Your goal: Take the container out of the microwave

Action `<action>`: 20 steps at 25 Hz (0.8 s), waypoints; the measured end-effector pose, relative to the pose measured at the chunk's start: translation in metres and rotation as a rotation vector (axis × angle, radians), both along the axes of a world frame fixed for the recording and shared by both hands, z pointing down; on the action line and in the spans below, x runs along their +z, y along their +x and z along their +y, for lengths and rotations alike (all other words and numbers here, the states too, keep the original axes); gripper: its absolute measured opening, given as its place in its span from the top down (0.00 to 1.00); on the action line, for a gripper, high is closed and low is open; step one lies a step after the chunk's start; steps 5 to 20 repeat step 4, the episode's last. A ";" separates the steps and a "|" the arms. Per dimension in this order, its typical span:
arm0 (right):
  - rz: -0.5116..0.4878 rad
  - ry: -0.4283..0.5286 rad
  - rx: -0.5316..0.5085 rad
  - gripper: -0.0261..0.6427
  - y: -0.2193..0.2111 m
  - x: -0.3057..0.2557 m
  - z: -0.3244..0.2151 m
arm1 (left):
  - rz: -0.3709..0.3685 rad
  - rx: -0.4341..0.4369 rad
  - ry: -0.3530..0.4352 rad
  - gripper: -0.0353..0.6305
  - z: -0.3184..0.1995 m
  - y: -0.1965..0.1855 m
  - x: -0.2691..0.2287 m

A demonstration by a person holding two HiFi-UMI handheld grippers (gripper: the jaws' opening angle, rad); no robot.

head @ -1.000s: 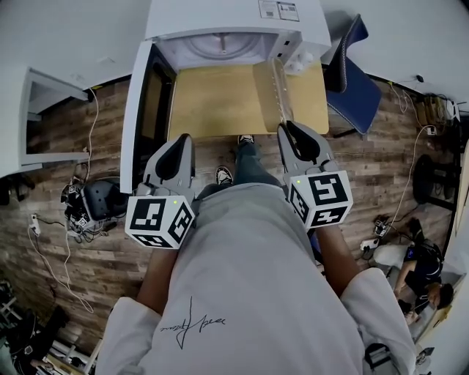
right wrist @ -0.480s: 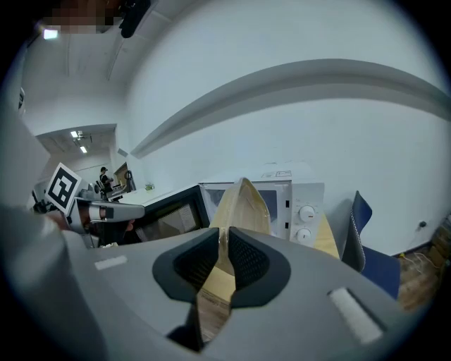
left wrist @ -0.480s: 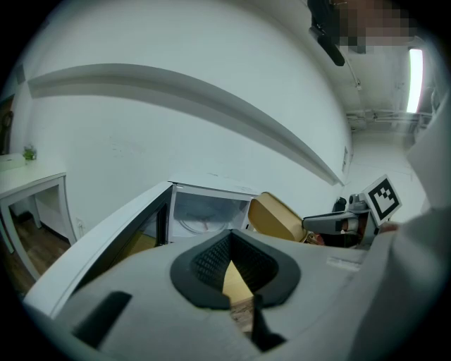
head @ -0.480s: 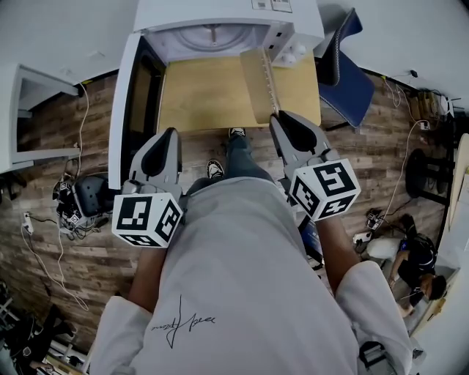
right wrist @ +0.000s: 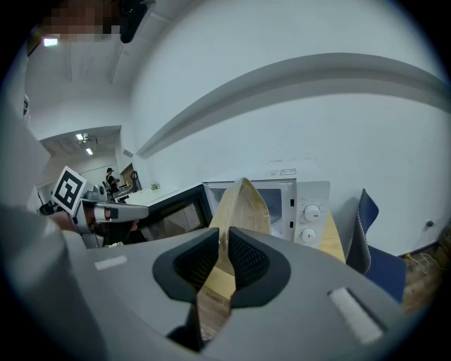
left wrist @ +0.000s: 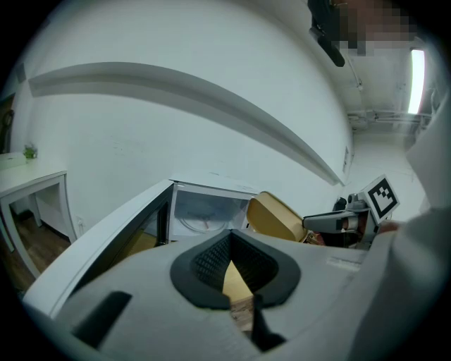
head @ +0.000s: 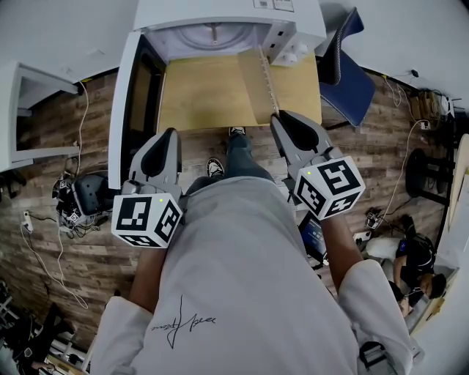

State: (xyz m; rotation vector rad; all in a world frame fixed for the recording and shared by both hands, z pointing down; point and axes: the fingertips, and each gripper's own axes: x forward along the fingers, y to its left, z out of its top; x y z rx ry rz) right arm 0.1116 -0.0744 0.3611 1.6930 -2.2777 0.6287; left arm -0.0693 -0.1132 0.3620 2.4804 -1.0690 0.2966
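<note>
My right gripper point(head: 277, 116) is shut on the near rim of a shallow tan container point(head: 256, 84). The container stands on edge above the wooden table point(head: 198, 95), outside the open white microwave point(head: 220, 22). In the right gripper view the container point(right wrist: 243, 204) rises from between the pads of my right gripper point(right wrist: 224, 236) and hides part of the microwave point(right wrist: 303, 204). My left gripper point(head: 170, 133) hovers at the table's near edge by the open door point(head: 128, 102), its tips together and holding nothing. In the left gripper view, my left gripper point(left wrist: 229, 240) faces the container point(left wrist: 275, 215) at right.
The microwave door swings out over the table's left side. A blue chair point(head: 348, 80) stands right of the table. Cables and gear lie on the wooden floor at left point(head: 73, 205), and a white desk point(head: 29, 117) is further left.
The right gripper has rolled slightly with the container still in it. The left gripper has stayed in place. The head view has shifted a little.
</note>
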 end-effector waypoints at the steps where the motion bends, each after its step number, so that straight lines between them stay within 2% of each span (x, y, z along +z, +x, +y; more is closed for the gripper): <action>1: 0.000 -0.001 0.000 0.88 0.000 0.000 -0.001 | -0.002 0.001 0.001 0.96 -0.001 0.000 0.000; 20: 0.001 -0.005 -0.005 0.88 0.000 0.002 -0.002 | -0.016 0.005 0.012 0.96 -0.002 0.002 0.000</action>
